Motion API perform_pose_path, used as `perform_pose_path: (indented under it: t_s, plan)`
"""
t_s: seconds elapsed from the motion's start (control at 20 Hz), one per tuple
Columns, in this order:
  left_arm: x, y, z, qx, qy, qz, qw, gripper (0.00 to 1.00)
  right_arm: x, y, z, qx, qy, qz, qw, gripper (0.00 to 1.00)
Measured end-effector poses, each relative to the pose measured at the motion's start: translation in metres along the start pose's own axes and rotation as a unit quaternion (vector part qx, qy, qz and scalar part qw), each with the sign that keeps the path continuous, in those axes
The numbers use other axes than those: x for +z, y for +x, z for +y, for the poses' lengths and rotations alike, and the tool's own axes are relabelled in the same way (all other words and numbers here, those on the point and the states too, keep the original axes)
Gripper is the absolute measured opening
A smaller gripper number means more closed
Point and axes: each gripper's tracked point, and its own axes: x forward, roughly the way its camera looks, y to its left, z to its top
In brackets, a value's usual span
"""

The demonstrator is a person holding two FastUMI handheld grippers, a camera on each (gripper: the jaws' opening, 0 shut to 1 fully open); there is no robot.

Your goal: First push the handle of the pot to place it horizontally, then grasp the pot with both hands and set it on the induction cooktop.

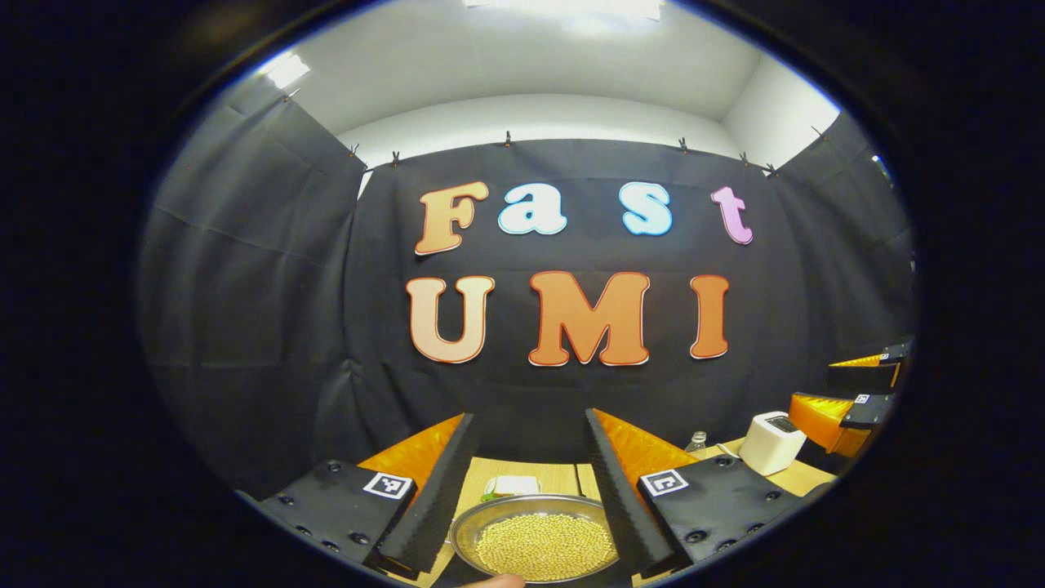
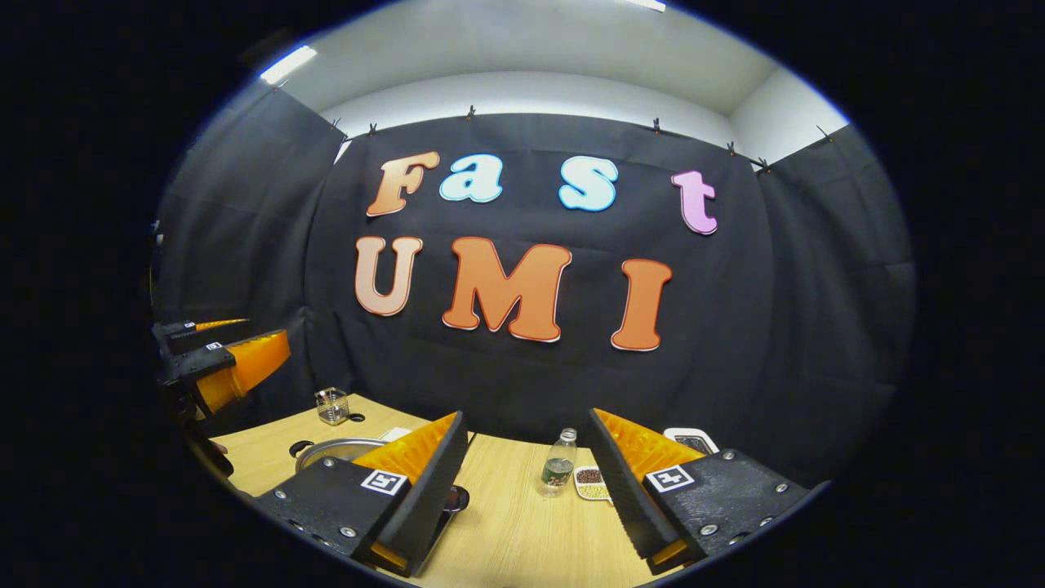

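The left gripper (image 1: 531,490) is hovering spread wide, holding nothing, directly over the pot (image 1: 535,539), which is sitting full of yellow beans on the desk (image 1: 498,472). The right gripper (image 2: 526,490) is also hanging spread and empty, with the pot (image 2: 339,449) showing behind its left finger. Farther off, a bottle (image 2: 558,465) is standing mid-desk. Judging by this, the handle push is just beginning; next, a finger needs lowering beside the handle (image 2: 300,448).

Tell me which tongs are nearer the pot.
Left. The left tongs hang open right over the pot of beans; the right tongs stand off to its side, open.
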Motion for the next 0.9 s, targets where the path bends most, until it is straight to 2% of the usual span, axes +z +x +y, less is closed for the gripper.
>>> perform_pose_path:
  t_s: [0.15, 0.35, 0.45, 0.5, 0.55, 0.7, 0.8, 0.85, 0.9]
  plan:
    - [0.018, -0.020, 0.014, 0.011, -0.001, -0.024, 1.000, 0.84, 0.013, -0.013, -0.029, -0.009, -0.004, -0.034, 0.999, 0.97]
    - [0.048, -0.045, 0.021, 0.020, 0.005, -0.058, 0.998, 0.89, 0.024, -0.027, -0.058, -0.047, 0.001, -0.070, 0.996, 0.95]
    - [0.056, -0.056, 0.026, 0.027, 0.003, -0.074, 0.997, 0.84, 0.026, -0.035, -0.065, -0.063, -0.014, -0.084, 0.994, 0.95]
    - [0.059, -0.062, 0.026, 0.026, 0.001, -0.080, 0.996, 0.87, 0.028, -0.041, -0.062, -0.063, -0.016, -0.087, 0.994, 0.97]
    - [0.062, -0.067, 0.027, 0.027, 0.000, -0.086, 0.996, 0.89, 0.032, -0.046, -0.059, -0.057, -0.013, -0.093, 0.994, 0.95]
    - [0.076, -0.077, 0.036, 0.036, 0.008, -0.106, 0.994, 0.88, 0.053, -0.057, -0.057, -0.042, -0.003, -0.107, 0.993, 0.95]
    - [0.079, -0.080, 0.039, 0.037, 0.008, -0.110, 0.993, 0.87, 0.058, -0.059, -0.060, -0.048, -0.014, -0.110, 0.993, 0.95]
    - [0.080, -0.085, 0.041, 0.038, 0.005, -0.110, 0.993, 0.89, 0.059, -0.061, -0.061, -0.054, -0.018, -0.112, 0.992, 0.95]
    - [0.080, -0.086, 0.044, 0.040, 0.005, -0.112, 0.993, 0.87, 0.063, -0.063, -0.059, -0.054, -0.018, -0.115, 0.992, 0.95]
